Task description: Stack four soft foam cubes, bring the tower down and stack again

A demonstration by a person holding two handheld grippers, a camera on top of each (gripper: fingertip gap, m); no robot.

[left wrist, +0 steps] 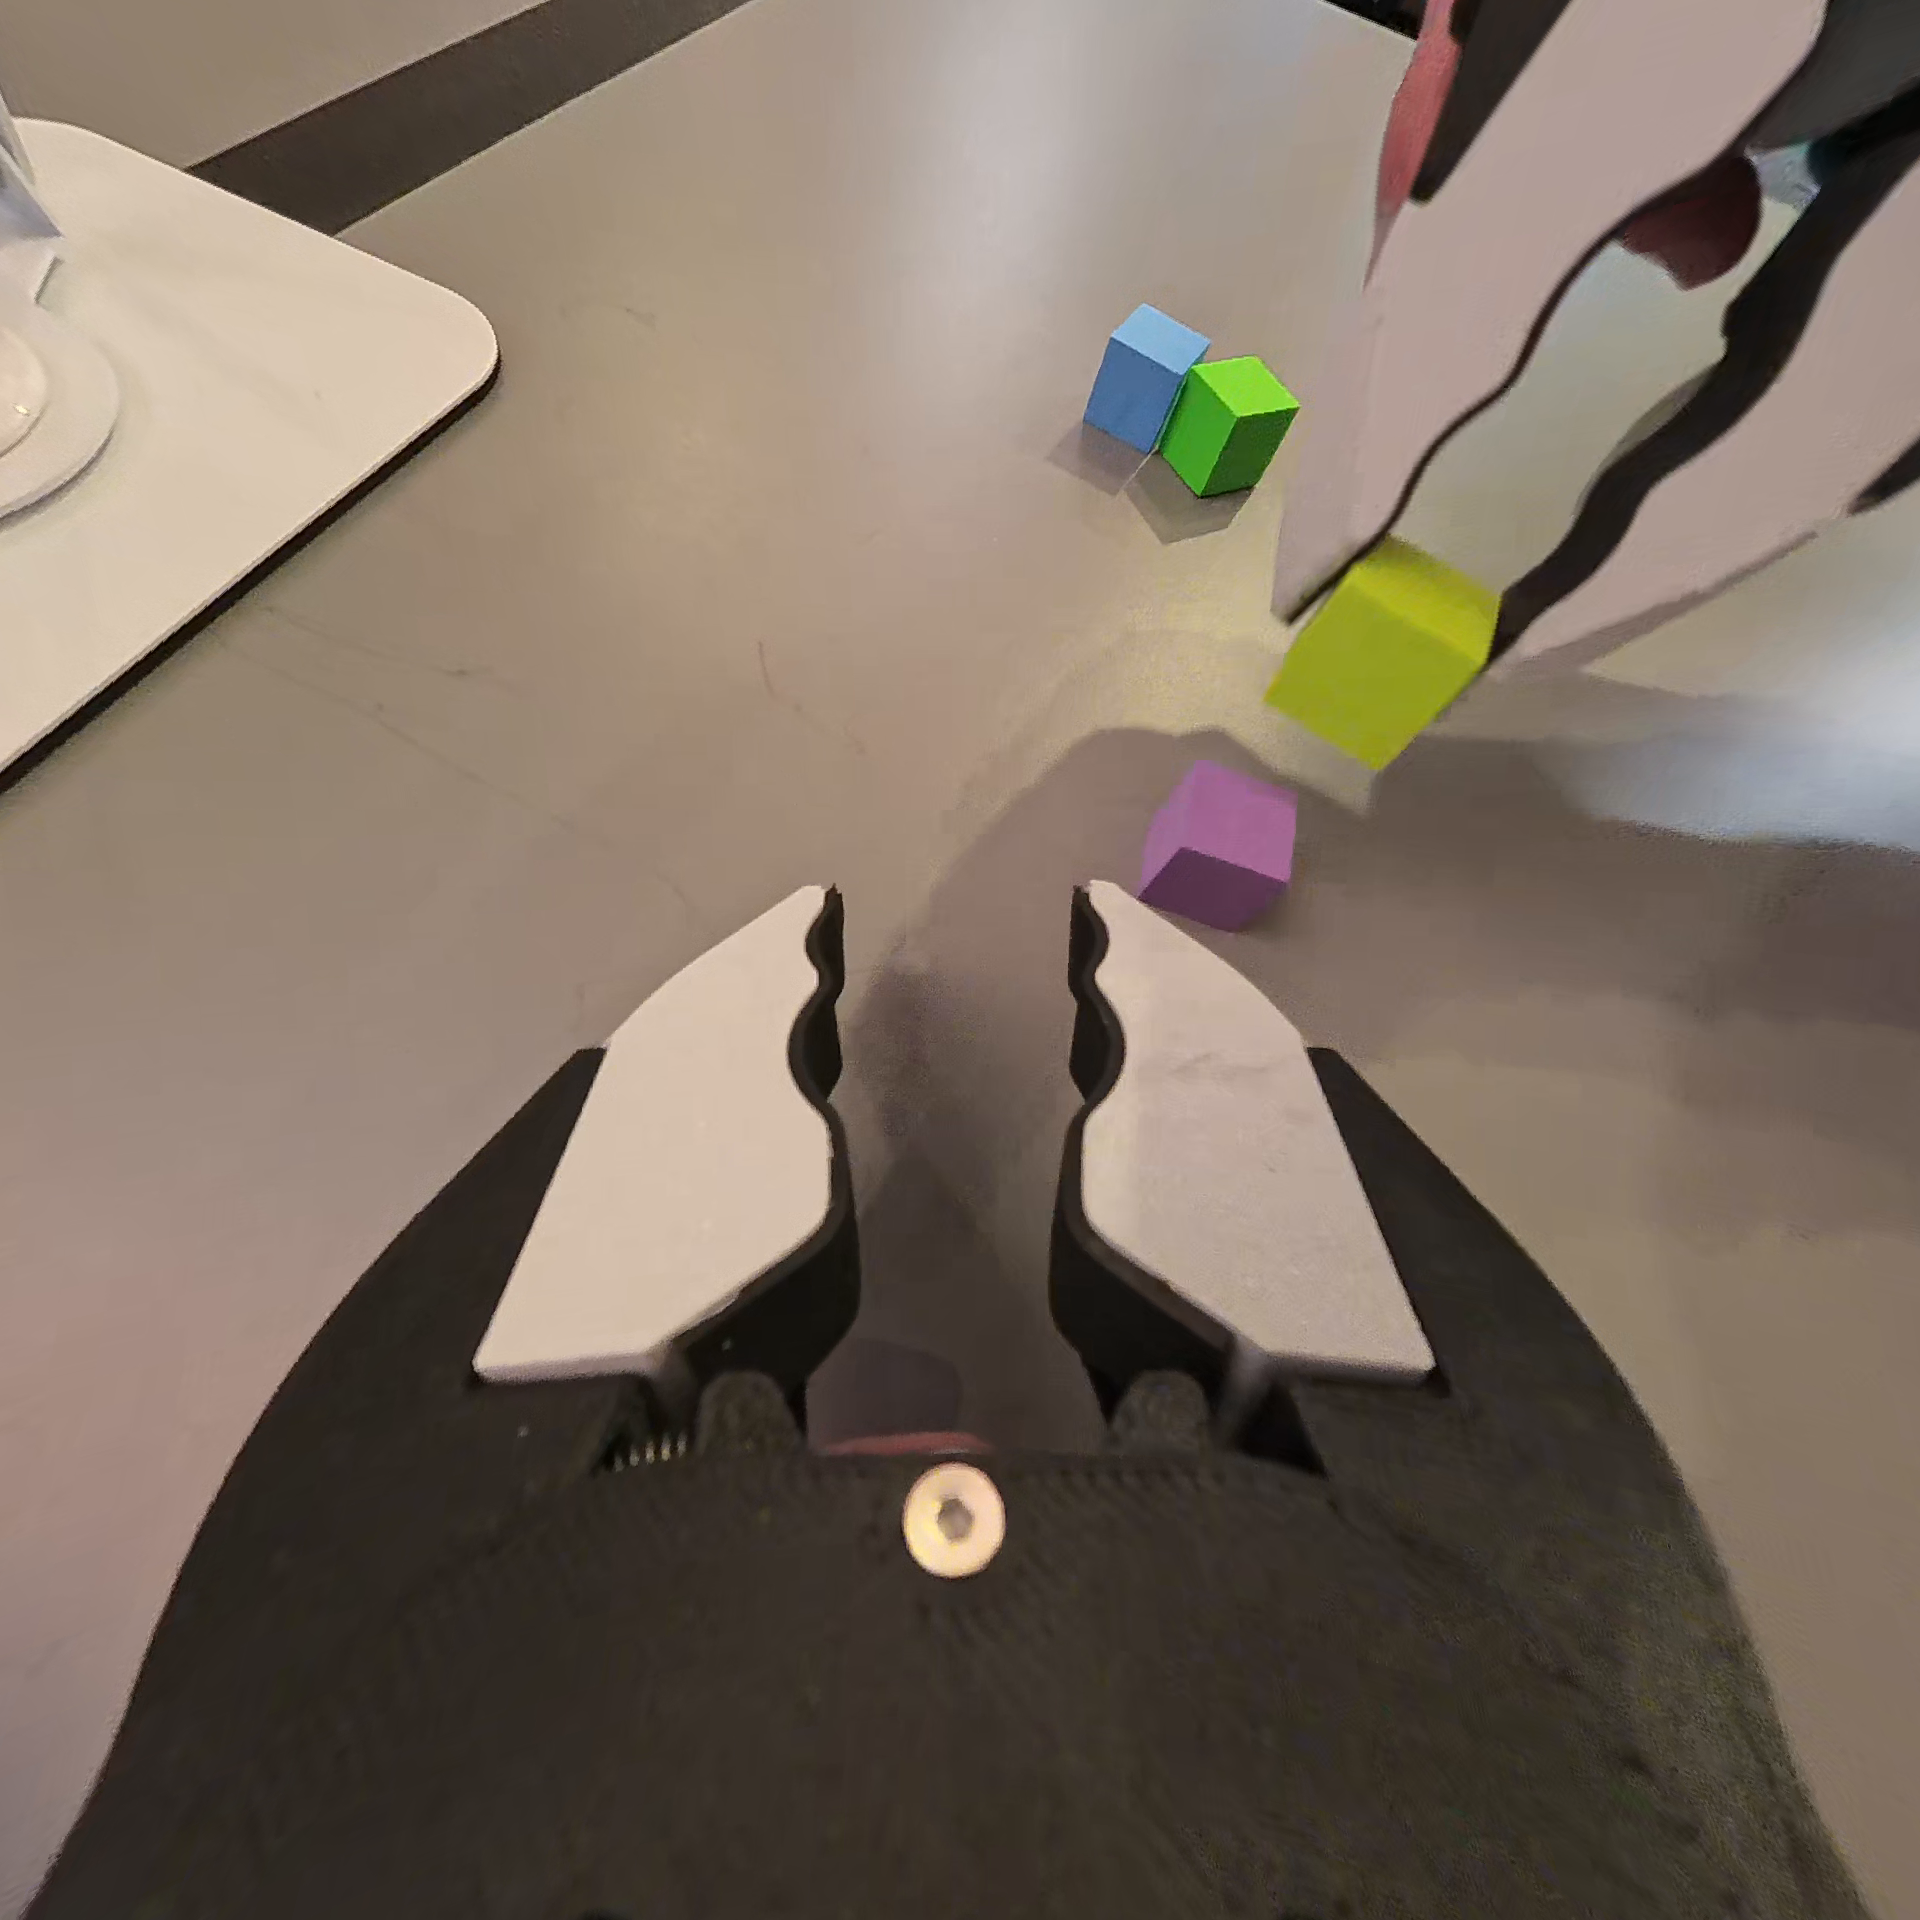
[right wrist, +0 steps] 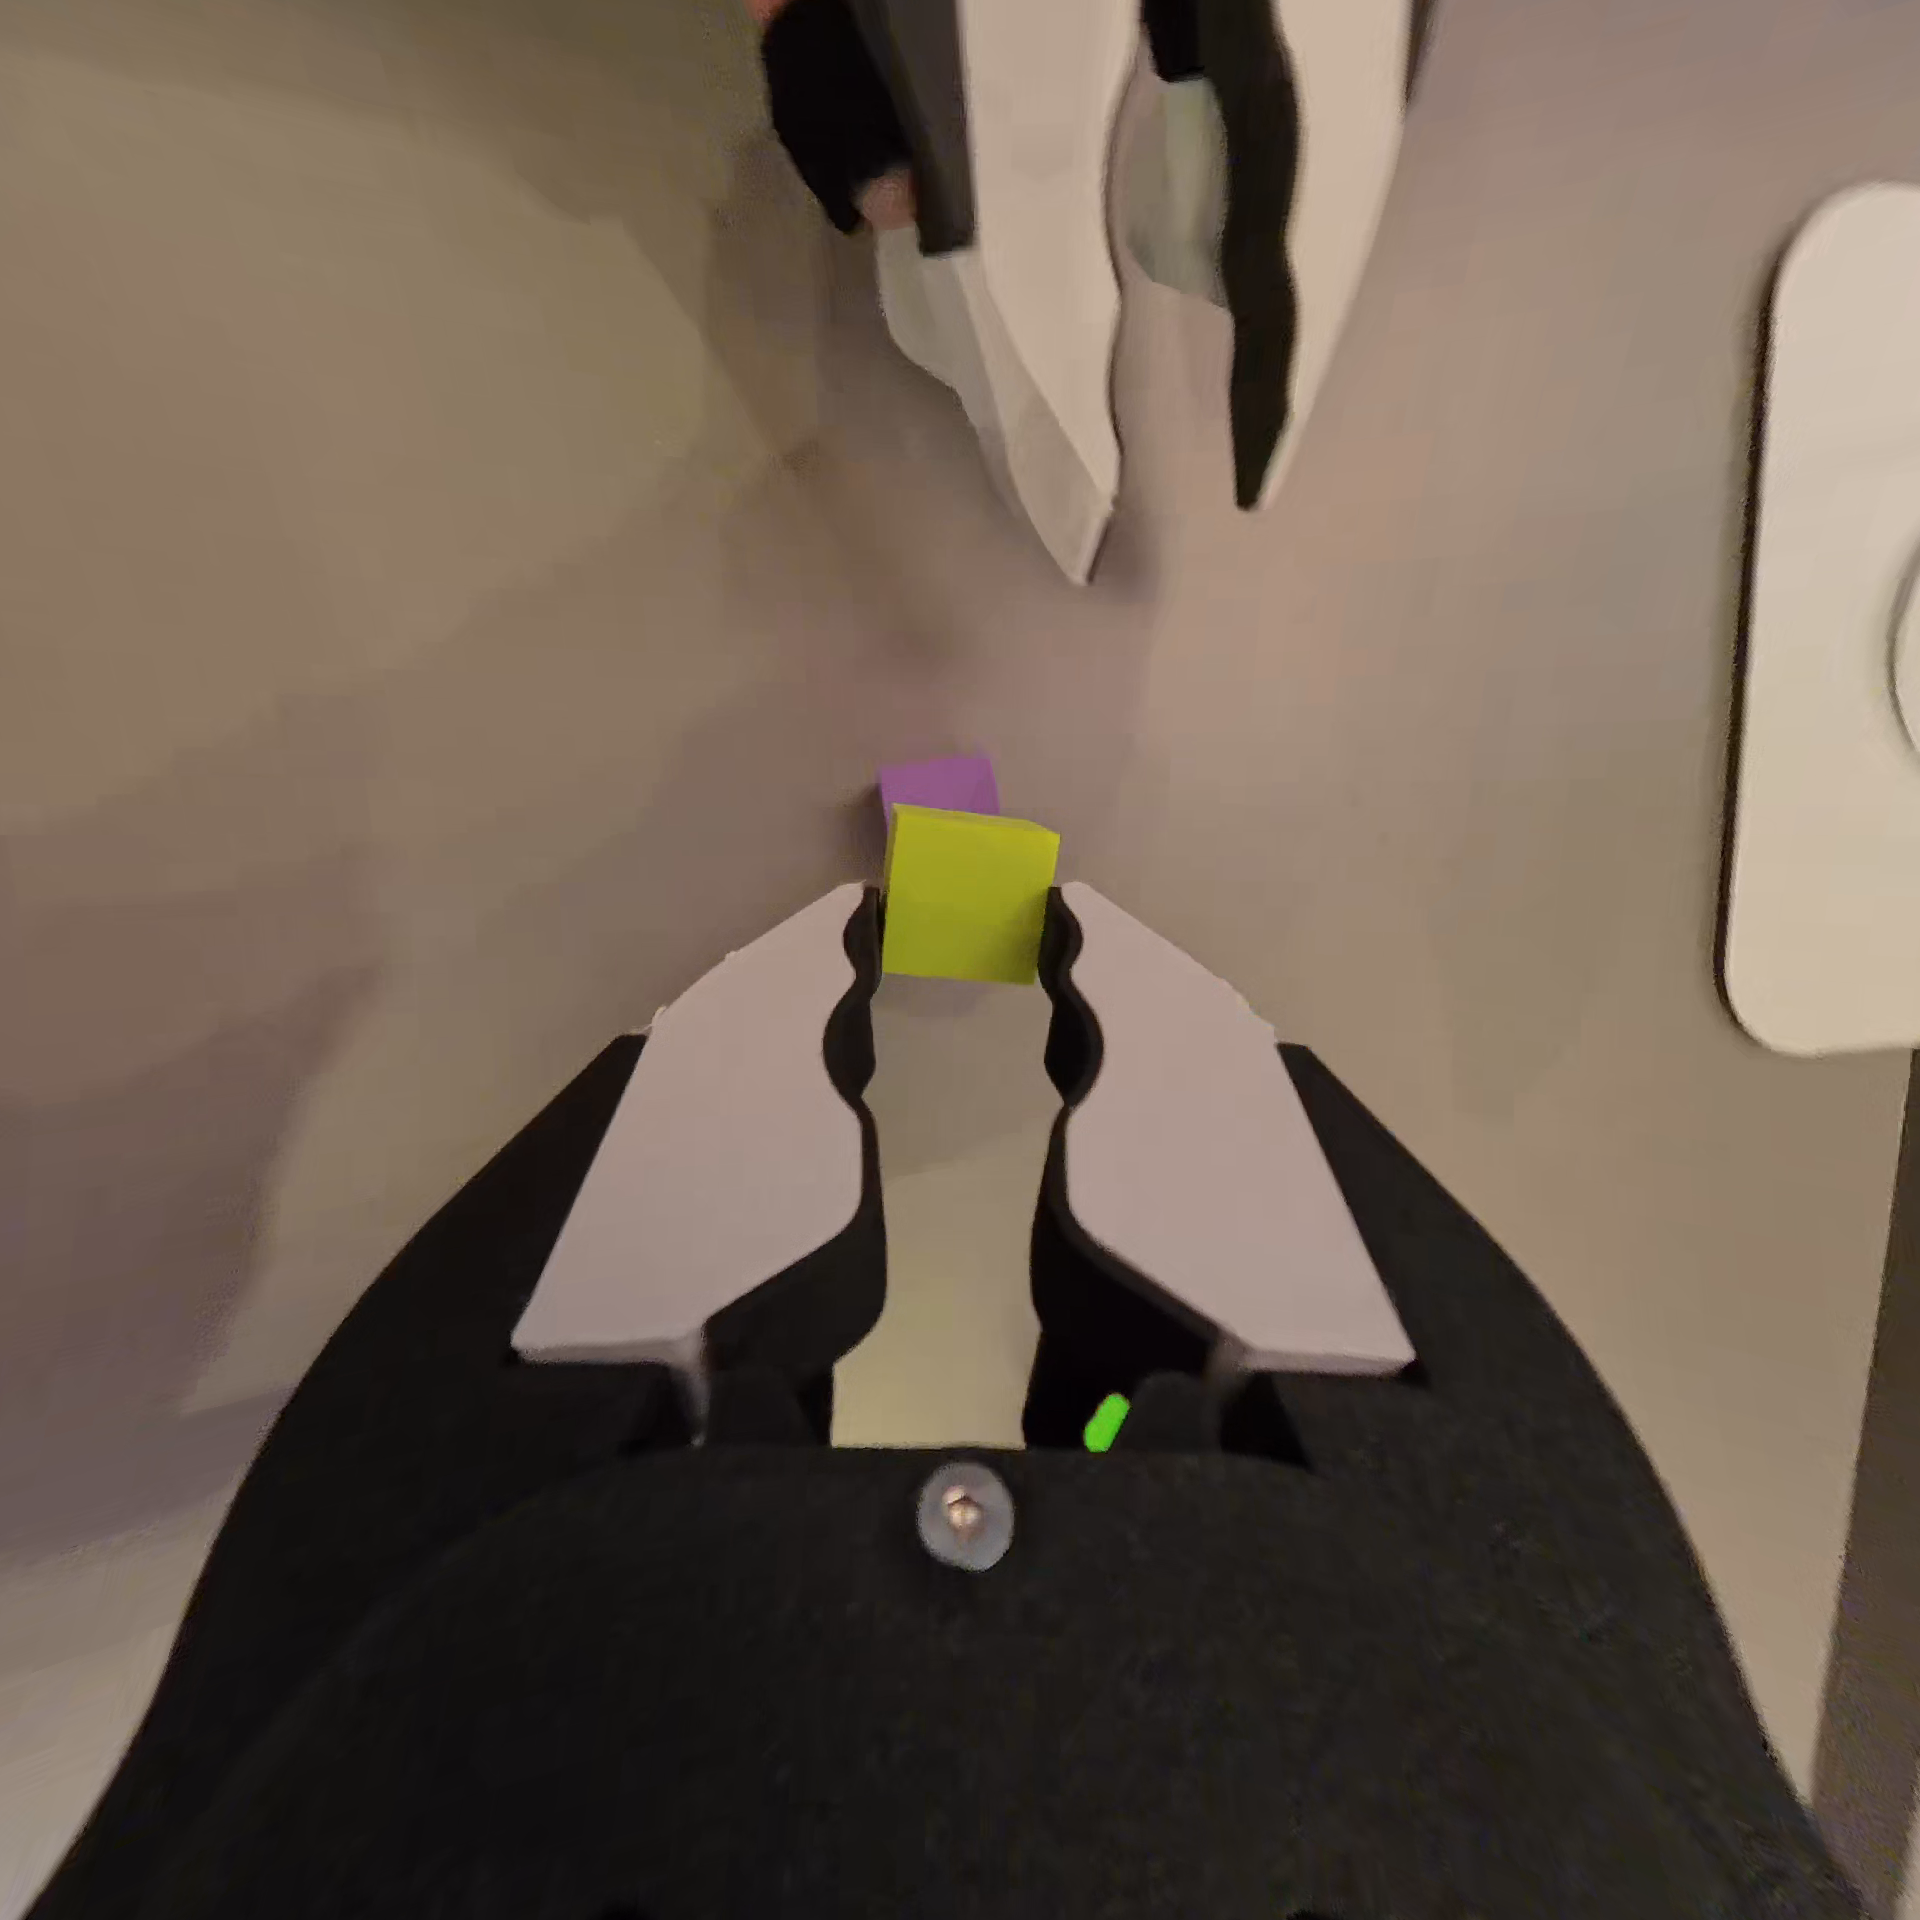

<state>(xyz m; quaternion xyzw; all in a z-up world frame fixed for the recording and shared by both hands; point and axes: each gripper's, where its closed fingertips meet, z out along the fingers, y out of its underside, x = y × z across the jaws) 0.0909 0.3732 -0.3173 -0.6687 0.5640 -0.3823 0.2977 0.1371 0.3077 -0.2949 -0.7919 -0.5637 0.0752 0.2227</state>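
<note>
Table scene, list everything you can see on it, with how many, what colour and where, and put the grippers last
Yellow-green cube: one, yellow-green, clamped between the right gripper's fingertips, lifted off the table above the purple cube.
Purple cube: one, purple, on the table just beyond the left gripper's right fingertip.
Blue cube: one, blue, farther back on the table, touching the green cube.
Green cube: one, bright green, right of the blue cube.
Table: one, grey.
Base plate: one, white, rounded corners, at the table's left edge.
Left gripper: one, black with pale fingers, open, nothing between them.
Right gripper: one, same build, shut on the yellow-green cube.
</note>
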